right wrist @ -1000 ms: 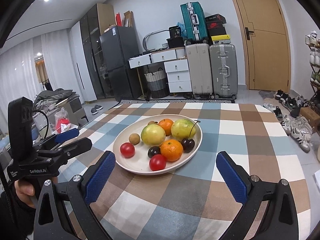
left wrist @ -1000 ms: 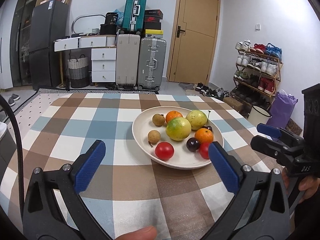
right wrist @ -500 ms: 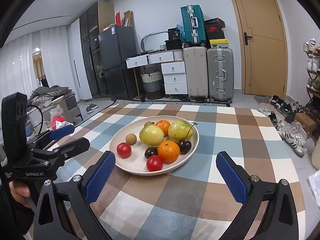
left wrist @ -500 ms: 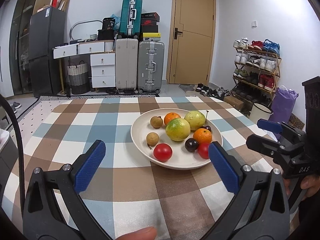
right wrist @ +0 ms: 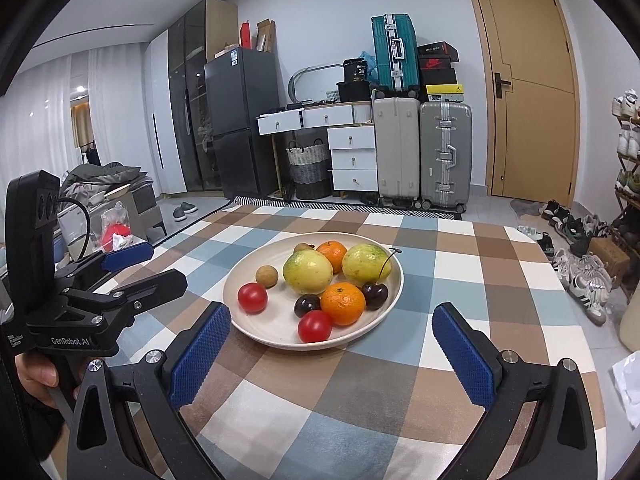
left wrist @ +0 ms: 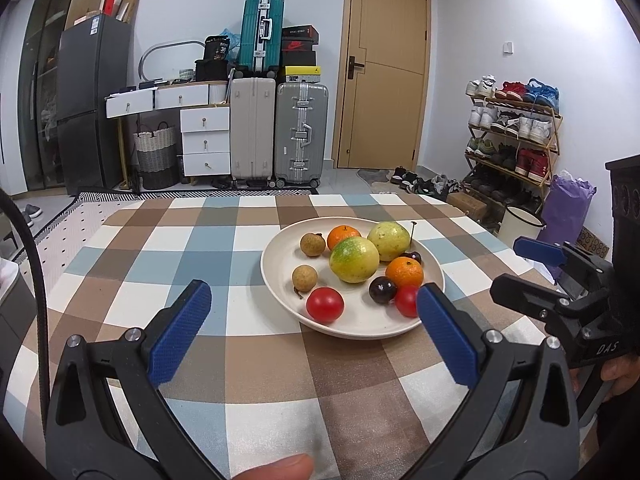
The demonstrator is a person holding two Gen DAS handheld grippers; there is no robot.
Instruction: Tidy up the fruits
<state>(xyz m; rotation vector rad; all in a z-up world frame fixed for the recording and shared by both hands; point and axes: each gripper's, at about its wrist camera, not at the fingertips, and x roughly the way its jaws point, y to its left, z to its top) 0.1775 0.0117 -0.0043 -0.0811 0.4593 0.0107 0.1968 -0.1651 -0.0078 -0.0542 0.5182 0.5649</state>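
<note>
Two grippers are in my hands, each with black arms and blue textured pads, and neither holds anything. My left gripper (left wrist: 312,312) has its jaws spread wide above the checked brown, blue and white tablecloth (left wrist: 168,256), short of the round cream plate (left wrist: 280,248). My right gripper (right wrist: 332,340) is spread just as wide, its pads on either side of the near rim of that plate (right wrist: 240,276).

All the fruit lies on the plate. In the left wrist view, a large yellow-green round fruit (left wrist: 354,259) sits in the middle, with a second pale yellow-green fruit (left wrist: 388,235) behind it to the right. A small orange mandarin (left wrist: 343,237) lies at the back and another mandarin (left wrist: 404,272) towards the right. Two small tan longans (left wrist: 313,244) (left wrist: 305,278) lie on the left side. A red cherry tomato (left wrist: 325,305) rests near the front rim, and a second red tomato (left wrist: 406,301) is partly hidden behind my left gripper's right pad. A dark cherry (left wrist: 383,290) sits between them, and another dark cherry with a stem (left wrist: 414,257) lies against the pale fruit.

From the left wrist, my right gripper appears at the right edge of the table; from the right wrist, my left gripper (right wrist: 140,264) appears at the left edge.
</note>
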